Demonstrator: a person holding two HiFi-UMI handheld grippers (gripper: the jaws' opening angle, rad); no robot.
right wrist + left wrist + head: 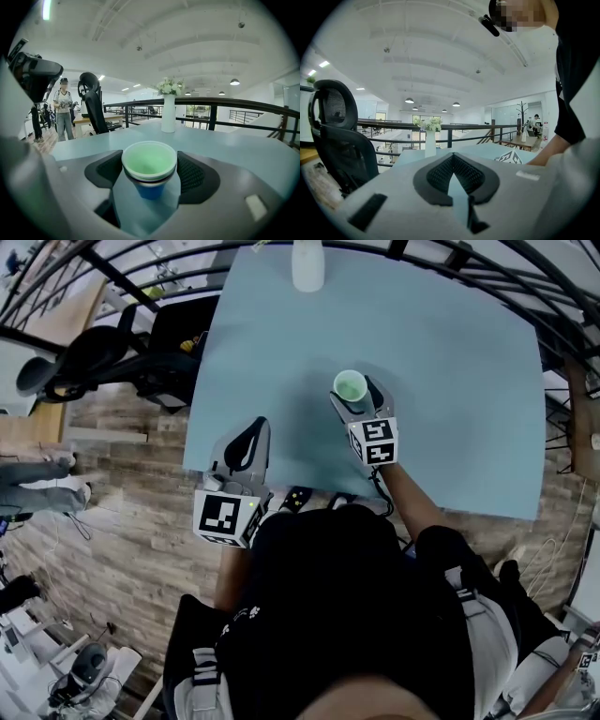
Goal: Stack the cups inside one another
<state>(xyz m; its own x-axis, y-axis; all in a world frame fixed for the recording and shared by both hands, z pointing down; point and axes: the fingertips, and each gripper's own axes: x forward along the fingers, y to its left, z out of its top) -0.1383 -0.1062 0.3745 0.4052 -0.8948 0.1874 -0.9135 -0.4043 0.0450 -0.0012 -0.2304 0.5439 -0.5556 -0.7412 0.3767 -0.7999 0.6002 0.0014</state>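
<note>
R tongs (150, 161) gripping 1 cup stack (150, 187), L tongs (453, 155) closed, empty

Table (450, 381): ahead of the person, bearing the vase and cups.
Vase (307, 263): on the table's far edge, at 12 o'clock from the cups, well apart.
Cups (351, 388): nested one in another, upright, near the table's middle.
Right gripper (354, 392): reaches in from 5 o'clock; cups sit between its jaws, a pad touching each side.
Left gripper (258, 423): over the table's near left edge, at 8 o'clock from the cups.
Chair (94, 357): off the table, at 9 o'clock.
Railing (234, 101): behind the table, beyond the vase.
</note>
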